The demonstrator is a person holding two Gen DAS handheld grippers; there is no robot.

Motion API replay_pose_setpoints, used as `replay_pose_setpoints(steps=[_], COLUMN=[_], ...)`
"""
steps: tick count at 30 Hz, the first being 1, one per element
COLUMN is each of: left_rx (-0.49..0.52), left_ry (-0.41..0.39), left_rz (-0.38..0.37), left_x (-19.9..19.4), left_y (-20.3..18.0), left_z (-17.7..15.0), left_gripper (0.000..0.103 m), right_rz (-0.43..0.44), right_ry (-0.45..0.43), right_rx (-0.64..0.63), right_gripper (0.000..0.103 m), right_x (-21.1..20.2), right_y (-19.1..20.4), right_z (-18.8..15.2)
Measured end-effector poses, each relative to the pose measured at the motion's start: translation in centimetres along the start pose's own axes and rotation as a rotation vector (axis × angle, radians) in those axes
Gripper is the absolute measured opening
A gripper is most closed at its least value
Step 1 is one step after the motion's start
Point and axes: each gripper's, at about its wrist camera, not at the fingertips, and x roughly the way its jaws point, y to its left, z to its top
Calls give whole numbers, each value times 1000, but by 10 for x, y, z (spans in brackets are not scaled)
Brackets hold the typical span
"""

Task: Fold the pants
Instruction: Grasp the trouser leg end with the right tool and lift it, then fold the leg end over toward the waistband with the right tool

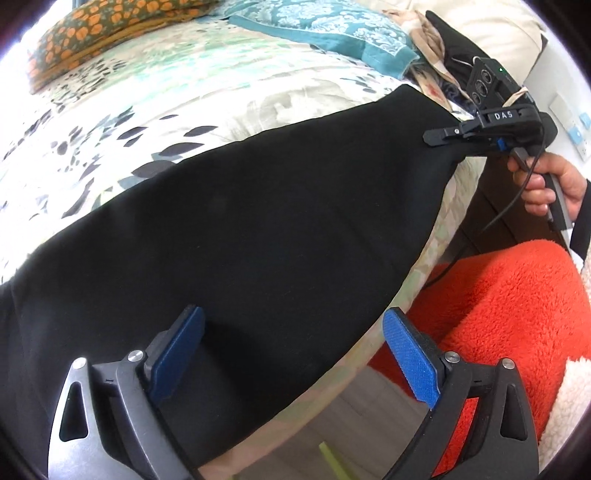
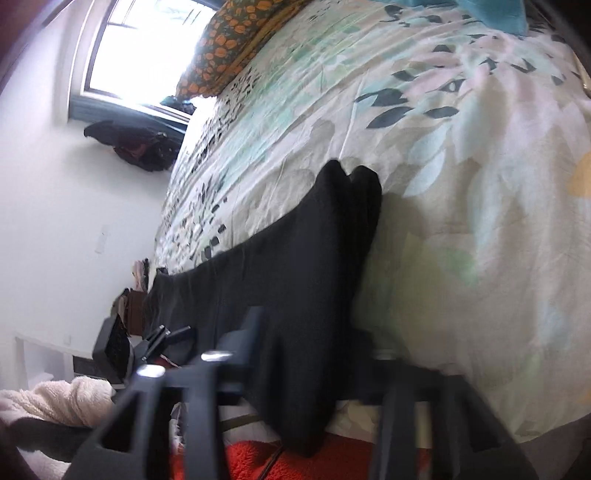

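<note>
Black pants point(image 1: 258, 221) lie stretched along the near edge of a bed with a leaf-patterned sheet point(image 1: 184, 96). My left gripper point(image 1: 291, 354) is open, its blue pads point(image 1: 410, 358) spread above the near end of the pants. My right gripper point(image 1: 439, 134) is at the far end of the pants, its jaws shut on the cloth edge there. In the right wrist view the pants point(image 2: 295, 266) run away from the camera and drape across the blurred fingers point(image 2: 236, 354), with the two leg ends on the sheet point(image 2: 443, 147).
An orange-patterned pillow point(image 1: 92, 33) and a teal blanket point(image 1: 332, 29) lie at the far side of the bed. A red and white fleece garment point(image 1: 498, 314) sits beside the bed edge. A window point(image 2: 140, 48) and a white wall point(image 2: 74, 203) are beyond the bed.
</note>
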Motion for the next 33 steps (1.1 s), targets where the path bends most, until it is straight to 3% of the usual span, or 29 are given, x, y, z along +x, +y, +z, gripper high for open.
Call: replay_pose_setpoints(steps=[3, 8, 11, 17, 22, 25, 28, 30, 31, 32, 33], left_rx=[-40, -191, -292, -573, -687, -712, -740, -751, -756, -765, -776], left_ry=[-5, -16, -48, -175, -257, -263, -293, -322, -334, -344, -354], left_rz=[6, -10, 57, 188, 269, 280, 264, 270, 272, 272, 272], left_x=[-13, -56, -93, -162, -189, -192, -200, -207, -211, -215, -219], left_y=[21, 82, 136, 231, 273, 293, 304, 309, 311, 314, 317], left_z=[-5, -26, -41, -108, -176, -200, -208, -210, -212, -215, -218], left_gripper=[98, 98, 98, 98, 98, 97, 97, 97, 97, 97, 97], right_rz=[-16, 126, 217, 351, 376, 328, 205, 123, 87, 55, 29], right_ry=[-60, -207, -241, -191, -123, -94, -55, -12, 17, 50, 81], right_rx=[-13, -28, -31, -14, 59, 26, -85, -171, -197, -216, -234], right_gripper=[11, 11, 11, 12, 12, 12, 13, 20, 29, 47, 58], right_x=[-4, -21, -9, 80, 184, 236, 281, 311, 325, 337, 344], right_y=[15, 72, 116, 208, 277, 322, 363, 378, 381, 384, 385], right_z=[-5, -24, -37, -51, -62, -69, -84, -100, -108, -116, -124])
